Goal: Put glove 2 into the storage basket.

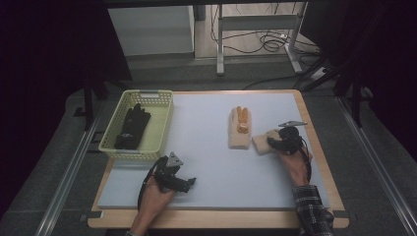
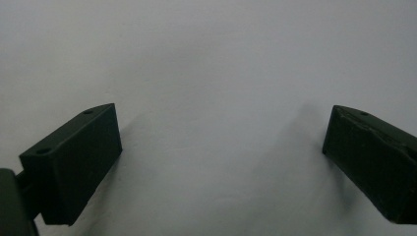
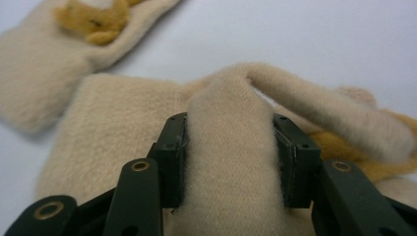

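Two fuzzy beige mittens with orange trim lie on the pale blue mat. One mitten point(image 1: 239, 129) lies flat at the centre right, also seen in the right gripper view as the far mitten point(image 3: 44, 83). The other mitten point(image 1: 260, 144) lies just to its right, under my right gripper point(image 1: 275, 142). In the right gripper view, the right gripper point(image 3: 228, 128) is shut on a raised fold of this mitten point(image 3: 123, 128), with both pads pressed into the pile. My left gripper point(image 1: 188, 183) rests low on the mat near the front left. Its jaws point(image 2: 221, 142) stand wide open over bare mat.
A yellow-green plastic basket point(image 1: 164, 118) stands at the back left of the mat and holds a pair of black gloves point(image 1: 133, 127). The mat point(image 1: 211, 167) lies on a wooden table. Table legs and cables on the floor lie beyond the far edge.
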The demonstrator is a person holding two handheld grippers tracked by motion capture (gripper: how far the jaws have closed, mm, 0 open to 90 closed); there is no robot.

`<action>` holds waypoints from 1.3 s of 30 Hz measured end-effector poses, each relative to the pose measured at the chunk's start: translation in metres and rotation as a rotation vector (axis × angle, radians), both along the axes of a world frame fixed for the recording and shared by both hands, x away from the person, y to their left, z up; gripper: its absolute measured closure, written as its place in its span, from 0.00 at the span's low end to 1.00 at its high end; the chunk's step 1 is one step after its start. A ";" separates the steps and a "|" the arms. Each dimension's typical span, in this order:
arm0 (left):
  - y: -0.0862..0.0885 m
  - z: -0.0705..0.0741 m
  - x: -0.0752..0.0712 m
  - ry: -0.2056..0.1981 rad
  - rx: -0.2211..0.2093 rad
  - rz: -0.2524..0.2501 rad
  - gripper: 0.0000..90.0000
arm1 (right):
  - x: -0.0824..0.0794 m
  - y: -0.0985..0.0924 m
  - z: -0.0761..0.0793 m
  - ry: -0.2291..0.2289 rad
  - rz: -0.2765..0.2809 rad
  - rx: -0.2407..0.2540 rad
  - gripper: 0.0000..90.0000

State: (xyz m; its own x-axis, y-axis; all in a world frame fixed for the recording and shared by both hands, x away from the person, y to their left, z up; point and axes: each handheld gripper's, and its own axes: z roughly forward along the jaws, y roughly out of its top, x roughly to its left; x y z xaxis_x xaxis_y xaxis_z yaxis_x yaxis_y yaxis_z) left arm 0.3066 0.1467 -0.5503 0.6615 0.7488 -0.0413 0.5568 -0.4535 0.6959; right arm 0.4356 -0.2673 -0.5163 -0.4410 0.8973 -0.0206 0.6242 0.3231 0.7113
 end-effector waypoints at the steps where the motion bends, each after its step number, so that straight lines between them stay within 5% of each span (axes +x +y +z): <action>1: 0.000 0.000 0.000 0.000 0.000 0.000 0.01 | -0.002 -0.002 0.002 -0.002 0.016 0.003 0.60; 8: 0.000 0.000 0.000 0.000 0.000 0.001 0.01 | -0.030 -0.006 0.032 -0.061 0.124 0.063 0.59; 17: 0.000 0.000 0.000 -0.003 0.000 0.001 0.02 | -0.077 0.041 0.068 -0.094 0.424 0.111 0.57; 22: 0.000 0.000 0.000 -0.001 -0.002 0.002 0.02 | -0.092 0.088 0.063 -0.071 0.600 0.098 0.56; 26: 0.000 0.000 0.000 -0.002 -0.001 0.001 0.02 | -0.092 0.123 0.039 -0.022 0.699 0.063 0.54; 29: 0.000 0.000 0.000 -0.002 -0.003 0.003 0.02 | -0.086 0.140 0.018 0.006 0.716 0.070 0.43; 32: 0.000 0.000 0.000 -0.003 0.001 0.000 0.02 | -0.081 0.144 0.015 -0.001 0.678 0.055 0.34; 39: 0.000 0.000 0.000 0.000 0.000 0.001 0.02 | -0.080 0.110 0.031 -0.052 0.540 0.058 0.37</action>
State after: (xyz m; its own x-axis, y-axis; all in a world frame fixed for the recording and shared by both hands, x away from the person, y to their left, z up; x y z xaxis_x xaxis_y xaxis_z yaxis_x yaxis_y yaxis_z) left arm 0.3065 0.1467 -0.5504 0.6609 0.7493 -0.0412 0.5571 -0.4531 0.6960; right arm 0.3554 -0.1575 -0.4850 -0.8390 0.5440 -0.0117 0.3440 0.5469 0.7633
